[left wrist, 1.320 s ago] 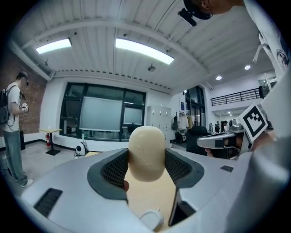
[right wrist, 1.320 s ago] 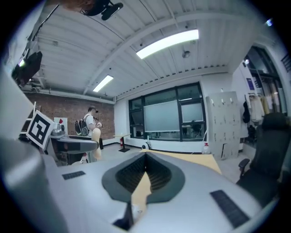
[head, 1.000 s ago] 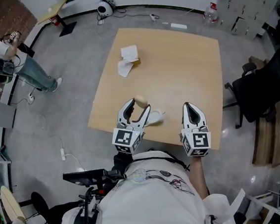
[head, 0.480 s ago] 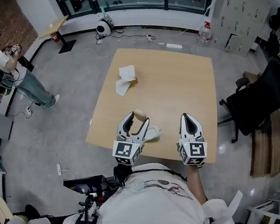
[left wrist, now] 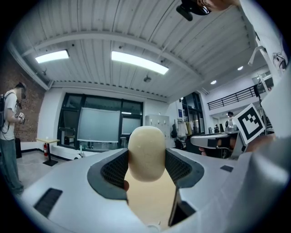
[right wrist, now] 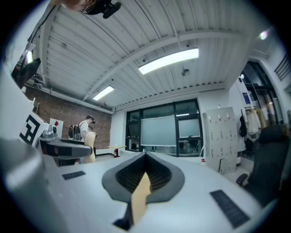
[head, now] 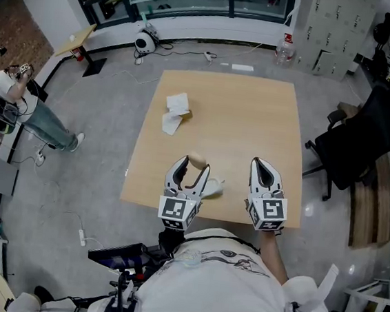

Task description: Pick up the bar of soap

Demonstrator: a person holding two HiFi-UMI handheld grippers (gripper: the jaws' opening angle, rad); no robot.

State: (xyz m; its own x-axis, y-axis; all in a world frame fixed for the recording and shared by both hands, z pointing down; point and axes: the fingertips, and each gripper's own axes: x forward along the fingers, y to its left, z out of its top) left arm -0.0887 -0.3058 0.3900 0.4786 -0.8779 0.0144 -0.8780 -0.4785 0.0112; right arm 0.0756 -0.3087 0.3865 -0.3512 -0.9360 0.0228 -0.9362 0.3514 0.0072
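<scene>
Claw on my left [head: 191, 164] clamps the bar of soap [left wrist: 146, 152] over the tabletop [head: 230, 114]; my right claw [head: 259, 164] is closed, empty.

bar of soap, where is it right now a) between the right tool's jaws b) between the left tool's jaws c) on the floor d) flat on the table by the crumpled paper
B: the bar of soap is clamped in the left tool, its jaws pressed on either side, while the right tool is shut on nothing.
</scene>
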